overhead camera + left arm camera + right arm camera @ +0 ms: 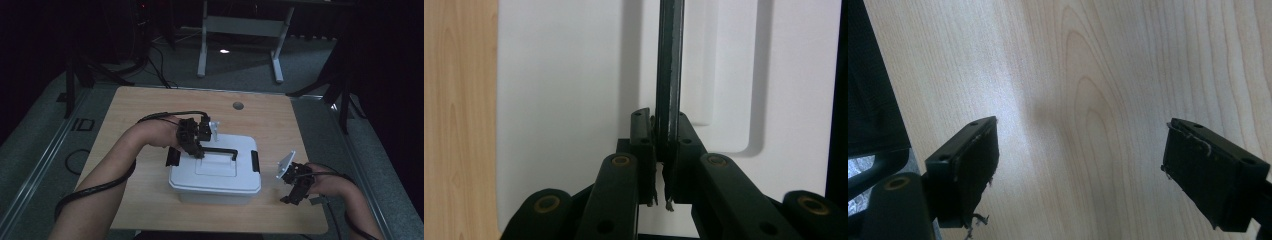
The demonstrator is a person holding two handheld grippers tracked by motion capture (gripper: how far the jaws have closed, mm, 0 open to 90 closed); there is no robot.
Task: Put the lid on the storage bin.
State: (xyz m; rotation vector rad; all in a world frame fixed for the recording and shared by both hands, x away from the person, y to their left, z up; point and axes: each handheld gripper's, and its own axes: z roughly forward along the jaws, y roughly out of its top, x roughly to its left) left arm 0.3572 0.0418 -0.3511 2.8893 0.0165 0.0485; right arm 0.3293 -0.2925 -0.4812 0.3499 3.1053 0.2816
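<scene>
A white plastic box (pixel 215 172) with a black handle (pixel 220 150) on its lid stands in the middle of the wooden table (pixel 150 110). My left gripper (pixel 197 152) reaches down onto the lid from the left and is shut on the handle's left end. In the left gripper view the handle (pixel 670 75) runs straight up from between the closed pads over the white lid (pixel 564 100). My right gripper (pixel 292 195) hovers to the right of the box near the table's front edge. Its jaws (pixel 1078 170) stand wide open over bare wood with nothing between them.
Black latches sit on the box's left side (pixel 173 156) and right side (pixel 255 161). A round grommet hole (pixel 238 105) marks the table's far side. A white desk frame (pixel 240 40) and dark stands are on the floor beyond.
</scene>
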